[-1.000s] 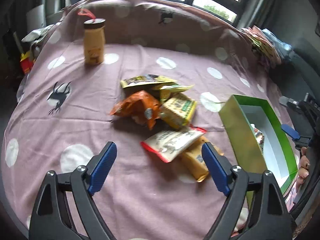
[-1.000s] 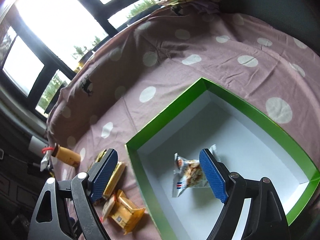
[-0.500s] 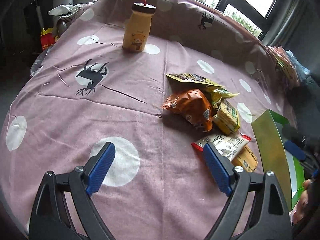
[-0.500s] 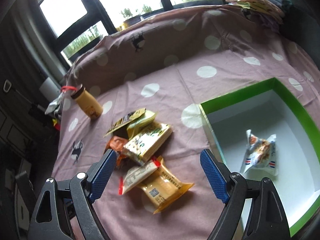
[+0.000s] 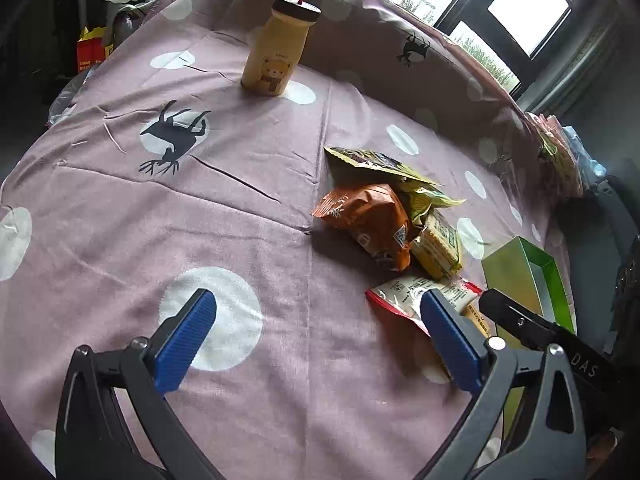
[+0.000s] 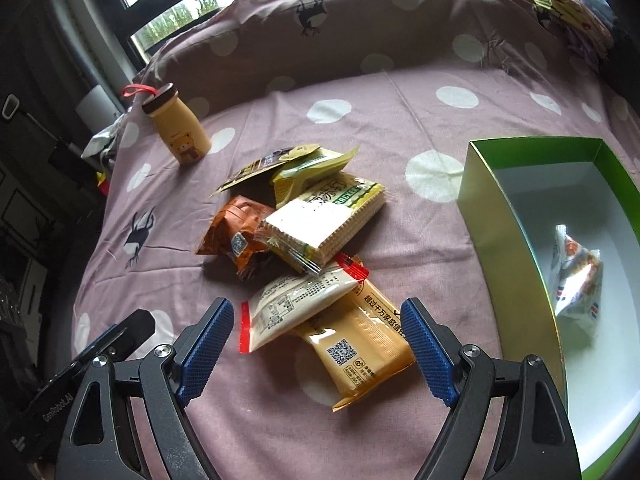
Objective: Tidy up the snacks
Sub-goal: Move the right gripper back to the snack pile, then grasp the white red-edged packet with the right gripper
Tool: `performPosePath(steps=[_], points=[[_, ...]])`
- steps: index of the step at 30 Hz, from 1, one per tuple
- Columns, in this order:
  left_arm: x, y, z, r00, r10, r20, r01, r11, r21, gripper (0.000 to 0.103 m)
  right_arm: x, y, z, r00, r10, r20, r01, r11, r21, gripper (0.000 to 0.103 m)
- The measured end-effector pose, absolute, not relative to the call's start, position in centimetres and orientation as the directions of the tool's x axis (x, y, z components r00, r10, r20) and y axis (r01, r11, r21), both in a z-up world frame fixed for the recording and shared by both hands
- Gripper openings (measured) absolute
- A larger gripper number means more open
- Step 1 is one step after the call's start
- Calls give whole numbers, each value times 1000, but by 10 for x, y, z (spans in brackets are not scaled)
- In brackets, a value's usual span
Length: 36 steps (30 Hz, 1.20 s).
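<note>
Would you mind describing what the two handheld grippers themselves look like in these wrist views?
Both match: the left gripper and right gripper have black angular frames with triangular cut-outs and silver screws. Each finger ends in a blue ribbed pad. White lettering marks the neighbouring tool's black body in each view. No sleeves or cables show.

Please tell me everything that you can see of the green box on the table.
The green box is a shallow, open rectangular tray, seemingly of glossy card: green outer walls and rim, plain white inside. It stands flat on the spotted purple cloth, to the right of the snack pile and apart from it. One snack packet, white with red and blue marks, lies inside. In the left wrist view only its near wall shows. Neither gripper touches it.
</note>
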<state>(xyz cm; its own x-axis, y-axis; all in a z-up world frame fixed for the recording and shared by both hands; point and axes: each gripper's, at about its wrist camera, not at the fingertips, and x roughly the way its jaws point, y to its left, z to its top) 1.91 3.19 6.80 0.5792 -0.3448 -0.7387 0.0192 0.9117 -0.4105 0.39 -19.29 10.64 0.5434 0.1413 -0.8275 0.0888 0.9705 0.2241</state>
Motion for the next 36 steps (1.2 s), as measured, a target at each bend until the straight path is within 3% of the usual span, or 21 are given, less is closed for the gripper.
performPosePath(steps=[11,21,24,29,34,36], points=[[26,18,60,511,-408,-756,52,893,-447,99,13,-214,95,513,301,-804,107,907,407,86],[31,-15,46,415,-526,-743,105,838,-535,89,41,-219,81,499,308,-810,130,898,421,86],[38,-24,41,405,-535,-741,97,831,-547,89,50,-219,74,487,294,-822,129,907,401,71],[46,-33,33,387,-554,-738,86,818,-569,68,54,-220,65,460,325,-826,110,902,417,52],[49,-32,40,418,-549,-724,95,819,-566,34,56,-216,71,485,319,-814,58,917,394,35],[47,-30,41,415,-545,-729,91,822,-562,31,54,-212,71,487,309,-817,43,926,375,32]])
